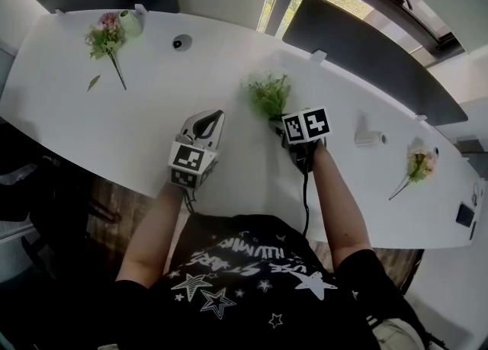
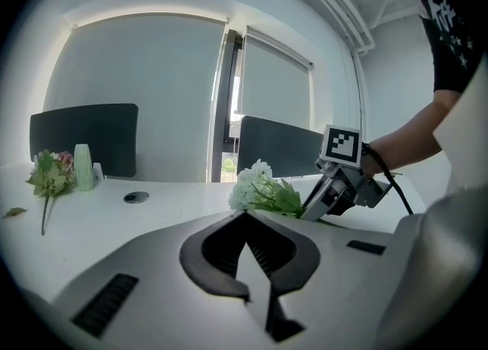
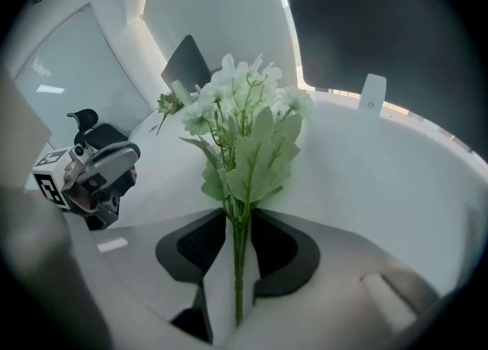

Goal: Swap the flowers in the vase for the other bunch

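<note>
A bunch of white flowers with green leaves lies on the white table in front of me. My right gripper is angled down at its stem end. In the right gripper view the stems run between the jaws and both pads touch them, so the right gripper is shut on this bunch. My left gripper hovers just left of it, shut and empty. A small pale green vase stands far left, with a pink bunch lying beside it.
A second pink bunch lies near the table's right end, with a small white object next to it. A round cable grommet and a fallen leaf are on the left half. Dark chairs stand behind the table.
</note>
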